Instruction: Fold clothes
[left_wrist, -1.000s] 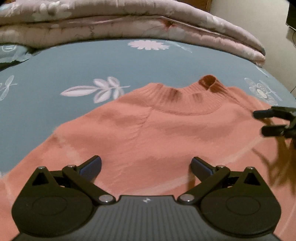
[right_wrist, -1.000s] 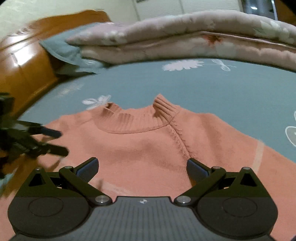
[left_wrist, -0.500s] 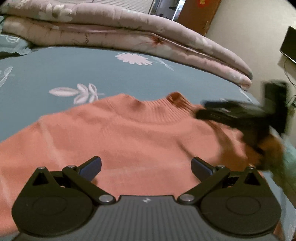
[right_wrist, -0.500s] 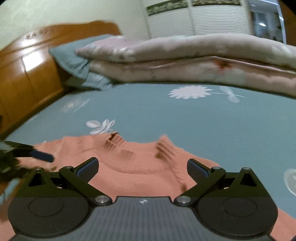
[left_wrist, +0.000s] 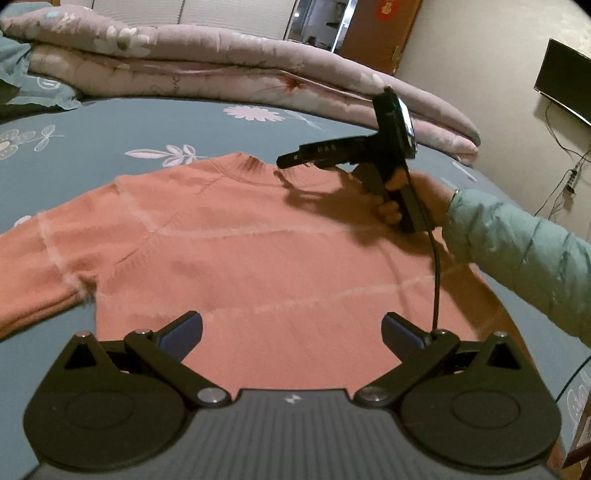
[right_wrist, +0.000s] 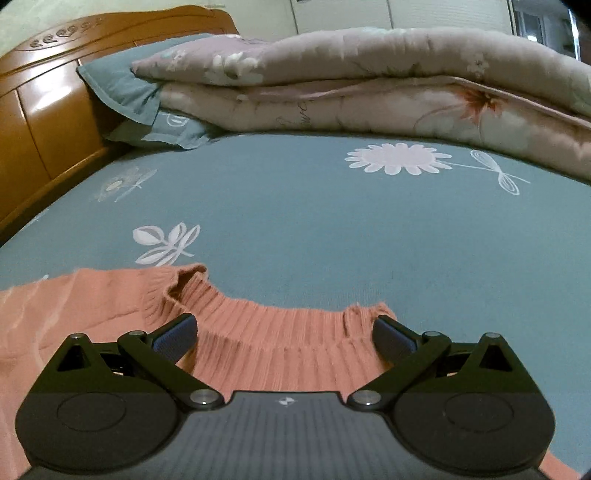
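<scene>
Sweater (left_wrist: 258, 258) flat on bed (right_wrist: 332, 221), right claw (right_wrist: 284, 338) wide over its collar (right_wrist: 273, 328), left claw (left_wrist: 291, 332) wide above its hem.

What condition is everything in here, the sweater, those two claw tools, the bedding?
Sweater: spread flat on the bed, unfolded, collar away from the person.
Left gripper: open, above the sweater's lower part, holding nothing.
Right gripper: open, at the ribbed collar, not clamped.
Quilt: folded, stacked at the bed's far side.
</scene>
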